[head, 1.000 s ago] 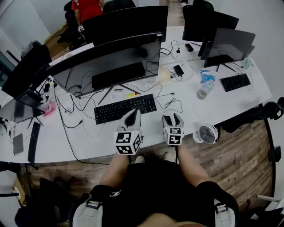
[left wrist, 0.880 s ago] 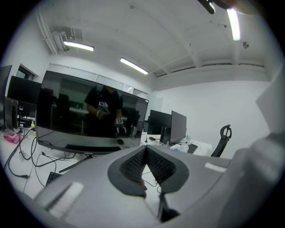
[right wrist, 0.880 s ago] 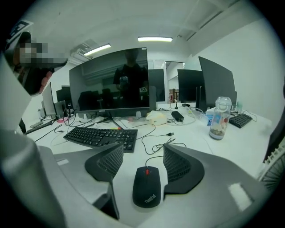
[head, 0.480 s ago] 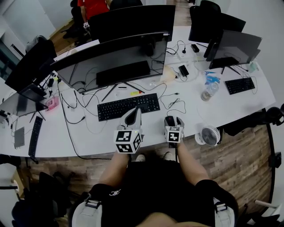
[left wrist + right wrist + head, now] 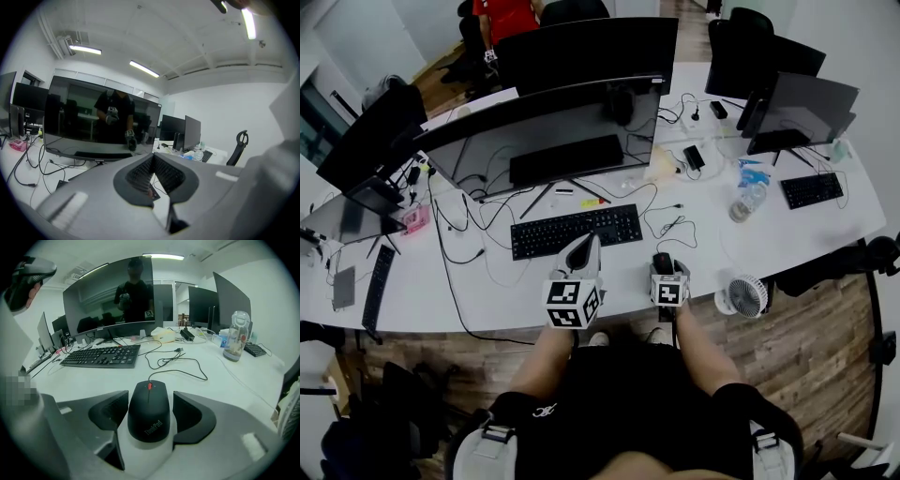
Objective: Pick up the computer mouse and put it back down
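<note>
Only the right gripper view shows the grip plainly: the right gripper (image 5: pixel 150 397) is spread wide, its jaws having just been opening, and the black computer mouse (image 5: pixel 149 413) sits flat on the table between them, the pads not pressing on it. In the head view the mouse (image 5: pixel 662 261) is a dark sliver past that gripper's marker cube, just right of the black keyboard (image 5: pixel 574 231) and nearer the person. The left gripper view shows the left gripper (image 5: pixel 152 157) pressed together on nothing, held above the keyboard's near edge. The head view alone takes in the long white table (image 5: pixel 487 291), strewn with cables, the curved monitor (image 5: pixel 544 131) behind the keyboard, a small white fan (image 5: pixel 741 295) at the table's edge right of the keyboard, and a wooden floor (image 5: pixel 825 347). A clear plastic bottle (image 5: pixel 236 336) stands upright well right of the keyboard; whether it holds anything cannot be told.
</note>
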{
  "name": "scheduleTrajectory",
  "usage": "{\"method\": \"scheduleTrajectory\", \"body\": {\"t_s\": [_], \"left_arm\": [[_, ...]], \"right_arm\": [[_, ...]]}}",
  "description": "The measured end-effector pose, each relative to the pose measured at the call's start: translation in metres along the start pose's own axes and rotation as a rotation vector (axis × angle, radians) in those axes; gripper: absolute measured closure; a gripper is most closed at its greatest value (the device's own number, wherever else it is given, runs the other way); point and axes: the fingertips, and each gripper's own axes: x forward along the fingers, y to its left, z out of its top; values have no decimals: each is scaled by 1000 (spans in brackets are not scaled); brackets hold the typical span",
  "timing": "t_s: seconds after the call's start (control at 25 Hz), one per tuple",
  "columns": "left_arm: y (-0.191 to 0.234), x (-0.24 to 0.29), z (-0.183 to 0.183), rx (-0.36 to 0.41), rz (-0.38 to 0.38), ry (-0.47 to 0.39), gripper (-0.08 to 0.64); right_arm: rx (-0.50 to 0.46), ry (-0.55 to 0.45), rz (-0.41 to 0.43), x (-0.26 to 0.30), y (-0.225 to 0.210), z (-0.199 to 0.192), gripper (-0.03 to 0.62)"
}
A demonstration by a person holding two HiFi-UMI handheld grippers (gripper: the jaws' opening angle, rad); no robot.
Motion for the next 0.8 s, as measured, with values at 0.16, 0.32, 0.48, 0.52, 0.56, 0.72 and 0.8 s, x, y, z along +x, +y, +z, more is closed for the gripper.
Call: {"method": "scheduleTrajectory", "body": {"t_s": [0.16, 0.32, 0.48, 0.52, 0.56, 0.72, 0.8], "left_arm": [[3, -1, 0, -3, 6, -2, 509], [4, 0, 1, -5, 8, 0, 509], [4, 1, 0, -6, 7, 2, 509], [4, 1, 0, -6, 6, 2, 509], [3, 1, 0, -7, 4, 2, 509], [3, 2, 0, -8, -2, 0, 509], [1, 3, 1, -10, -8, -1, 509]], "right_arm": [[0, 28, -9, 3, -1, -7, 318], [-4, 30, 7, 10, -1, -11, 318], [-26, 32, 24, 7, 3, -6, 319], [-34, 35, 23, 4, 3, -6, 319], [-41, 35, 20, 2, 3, -5, 319], [-49, -2, 34, -4, 8, 4, 319], [-58, -22, 33, -12, 9, 12, 319]]}}
